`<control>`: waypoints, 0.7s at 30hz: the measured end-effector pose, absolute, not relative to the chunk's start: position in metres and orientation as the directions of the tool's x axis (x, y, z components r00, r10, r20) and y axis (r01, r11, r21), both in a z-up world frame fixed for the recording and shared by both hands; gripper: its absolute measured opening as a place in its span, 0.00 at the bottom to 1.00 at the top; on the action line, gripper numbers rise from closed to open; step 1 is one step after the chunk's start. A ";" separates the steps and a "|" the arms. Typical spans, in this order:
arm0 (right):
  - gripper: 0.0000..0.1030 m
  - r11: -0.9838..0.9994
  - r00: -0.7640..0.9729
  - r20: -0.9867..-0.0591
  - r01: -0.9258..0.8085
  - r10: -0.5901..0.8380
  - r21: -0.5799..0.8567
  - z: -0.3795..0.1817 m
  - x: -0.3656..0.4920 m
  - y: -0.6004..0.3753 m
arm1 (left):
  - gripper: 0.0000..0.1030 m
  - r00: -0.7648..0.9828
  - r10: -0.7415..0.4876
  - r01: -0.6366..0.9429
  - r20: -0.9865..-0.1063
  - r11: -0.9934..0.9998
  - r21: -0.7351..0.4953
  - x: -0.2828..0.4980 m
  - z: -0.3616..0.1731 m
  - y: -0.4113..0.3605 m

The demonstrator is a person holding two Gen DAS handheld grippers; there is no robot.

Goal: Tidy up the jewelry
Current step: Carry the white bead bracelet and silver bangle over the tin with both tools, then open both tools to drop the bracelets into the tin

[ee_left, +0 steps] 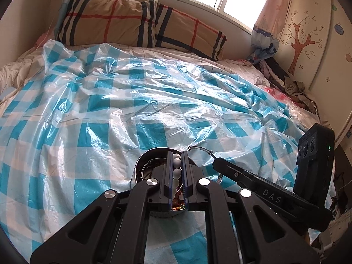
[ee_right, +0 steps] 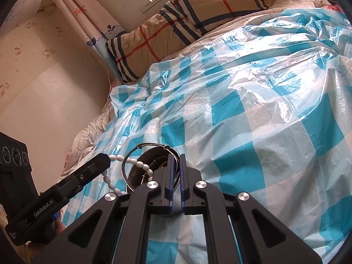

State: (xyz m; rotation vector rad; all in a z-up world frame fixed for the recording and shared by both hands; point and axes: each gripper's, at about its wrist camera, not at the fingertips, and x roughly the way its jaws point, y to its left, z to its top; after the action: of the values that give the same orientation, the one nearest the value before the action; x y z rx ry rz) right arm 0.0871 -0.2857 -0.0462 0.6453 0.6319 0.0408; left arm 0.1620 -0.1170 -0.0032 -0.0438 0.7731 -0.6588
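A round metal tin [ee_left: 140,169] with jewelry inside sits on the blue-checked plastic sheet [ee_left: 110,114], right under both grippers. My left gripper [ee_left: 176,160] is shut on a white bead bracelet [ee_left: 176,172] and holds it over the tin. In the right wrist view the bracelet [ee_right: 140,165] hangs from the left gripper [ee_right: 107,157] across the tin [ee_right: 136,173]. My right gripper [ee_right: 175,157] is shut on a thin silver wire bangle [ee_right: 151,146] that loops above the tin; the bangle also shows in the left wrist view [ee_left: 199,147] at the right gripper's tip [ee_left: 216,161].
The sheet covers a bed. A plaid pillow [ee_left: 136,22] lies at the head under a window. Clothes [ee_left: 297,92] are piled at the bed's right side beside a wardrobe with a tree print [ee_left: 308,33]. A wall with curtain [ee_right: 72,17] is on the left.
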 end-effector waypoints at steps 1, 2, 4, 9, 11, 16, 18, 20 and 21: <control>0.05 0.810 0.807 -0.545 0.154 0.227 0.566 -0.048 0.091 -0.284 | 0.07 0.530 -0.556 0.523 -0.640 0.808 -0.269 0.165 -0.006 -0.117; 0.05 0.816 0.800 -0.555 0.155 0.226 0.556 -0.049 0.094 -0.282 | 0.07 0.530 -0.552 0.513 -0.644 0.813 -0.275 0.168 -0.009 -0.116; 0.05 0.835 0.786 -0.577 0.151 0.223 0.529 -0.051 0.101 -0.275 | 0.07 0.532 -0.548 0.502 -0.646 0.818 -0.281 0.169 -0.012 -0.112; 0.10 0.879 0.749 -0.625 0.127 0.218 0.459 -0.056 0.117 -0.257 | 0.19 0.566 -0.530 0.483 -0.631 0.834 -0.268 0.168 -0.005 -0.104; 0.19 0.884 0.760 -0.618 0.130 0.203 0.449 -0.054 0.115 -0.256 | 0.29 0.579 -0.523 0.475 -0.626 0.840 -0.262 0.166 -0.001 -0.101; 0.36 0.870 0.789 -0.591 0.166 0.165 0.464 -0.042 0.095 -0.265 | 0.56 0.631 -0.462 0.462 -0.623 0.869 -0.177 0.144 0.012 -0.096; 0.46 0.867 0.797 -0.585 0.179 0.150 0.465 -0.038 0.084 -0.266 | 0.61 0.642 -0.438 0.463 -0.629 0.876 -0.137 0.133 0.015 -0.094; 0.50 0.871 0.799 -0.586 0.184 0.138 0.456 -0.034 0.074 -0.264 | 0.67 0.656 -0.414 0.461 -0.632 0.882 -0.099 0.120 0.019 -0.091; 0.54 0.872 0.797 -0.589 0.187 0.134 0.452 -0.034 0.069 -0.263 | 0.69 0.663 -0.401 0.458 -0.632 0.885 -0.082 0.115 0.020 -0.089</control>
State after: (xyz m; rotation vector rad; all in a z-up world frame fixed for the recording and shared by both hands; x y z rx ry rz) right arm 0.0687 -0.2628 -0.0341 0.5194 0.6559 -0.0296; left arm 0.1145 -0.0894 0.0203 0.0860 0.6929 -0.4861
